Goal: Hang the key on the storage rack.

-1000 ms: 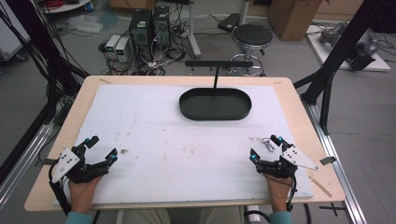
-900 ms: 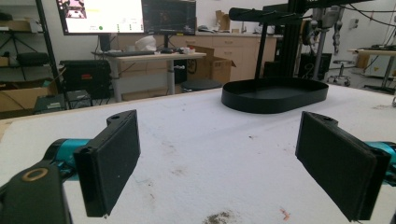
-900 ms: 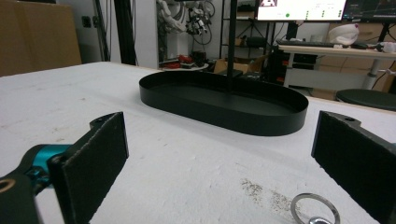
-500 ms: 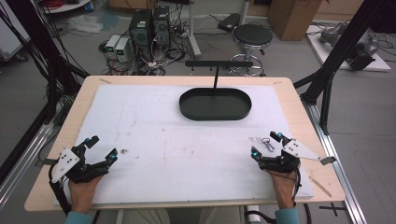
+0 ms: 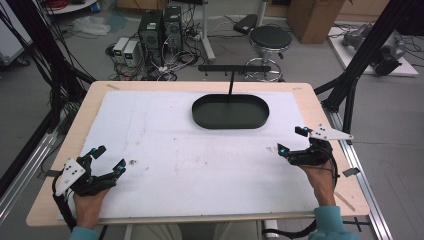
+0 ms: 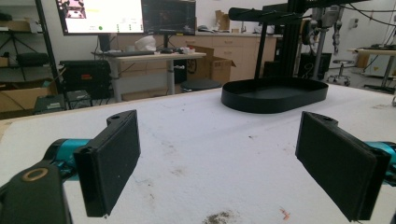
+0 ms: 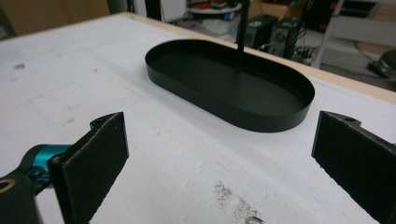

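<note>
Both grippers wide apart and holding nothing, black oval tray sitting bare at the far middle of the table.

The shallow black oval metal tray [image 5: 230, 111] rests flat on the white foam-like sheet [image 5: 165, 150] covering the wooden table [image 5: 320, 107], a thin black post rising at its far rim; its floor shows nothing inside. The left gripper [image 5: 109, 160] hovers low at the near left corner, jaws spread wide, well apart from the tray. The right gripper [image 5: 292, 141] sits near the right edge, jaws equally wide, aimed at the tray [image 7: 229, 88], nearer to it but not touching.
</note>
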### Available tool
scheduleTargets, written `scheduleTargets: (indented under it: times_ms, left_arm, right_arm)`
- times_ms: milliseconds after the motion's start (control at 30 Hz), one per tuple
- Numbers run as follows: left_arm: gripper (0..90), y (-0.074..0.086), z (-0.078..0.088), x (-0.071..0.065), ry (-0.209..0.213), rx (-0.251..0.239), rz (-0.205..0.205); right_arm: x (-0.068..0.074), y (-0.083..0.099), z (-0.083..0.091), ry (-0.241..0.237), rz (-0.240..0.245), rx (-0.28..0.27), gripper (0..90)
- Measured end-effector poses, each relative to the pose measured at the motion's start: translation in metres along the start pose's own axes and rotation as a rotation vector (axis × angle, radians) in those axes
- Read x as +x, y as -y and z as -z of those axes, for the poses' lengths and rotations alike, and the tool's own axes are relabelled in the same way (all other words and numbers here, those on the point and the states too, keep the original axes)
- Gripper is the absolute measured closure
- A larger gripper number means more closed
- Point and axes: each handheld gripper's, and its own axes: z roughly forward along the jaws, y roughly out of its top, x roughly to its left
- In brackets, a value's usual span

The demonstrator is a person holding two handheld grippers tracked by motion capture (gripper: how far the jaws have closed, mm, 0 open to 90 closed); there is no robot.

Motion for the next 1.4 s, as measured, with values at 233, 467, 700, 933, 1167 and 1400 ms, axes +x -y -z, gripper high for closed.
scheduleTargets:
  times_ms: [233,467,700,933,1167,1400]
  left_arm:
    - [14.3,0.0,0.0,0.0,-0.001,0.0,-0.003]
    - [14.3,0.0,0.0,0.0,0.0,0.0,0.0]
    - [14.3,0.0,0.0,0.0,0.0,0.0,-0.001]
    - [14.3,0.0,0.0,0.0,-0.001,0.0,-0.001]
    - [14.3,0.0,0.0,0.0,0.0,0.0,-0.001]
    - [14.3,0.0,0.0,0.0,0.0,0.0,0.0]
  right_arm:
    - [-0.013,-0.013,-0.007,-0.034,0.038,0.1,3.2]
    - [-0.028,-0.018,-0.011,-0.055,0.051,0.181,3.2]
    - [-0.041,-0.02,-0.017,-0.072,0.07,0.274,3.2]
    - [-0.046,-0.015,-0.025,-0.101,0.093,0.351,3.2]
    - [-0.049,-0.011,-0.033,-0.129,0.113,0.399,4.3]
    - [-0.053,-0.006,-0.038,-0.16,0.13,0.473,6.7]
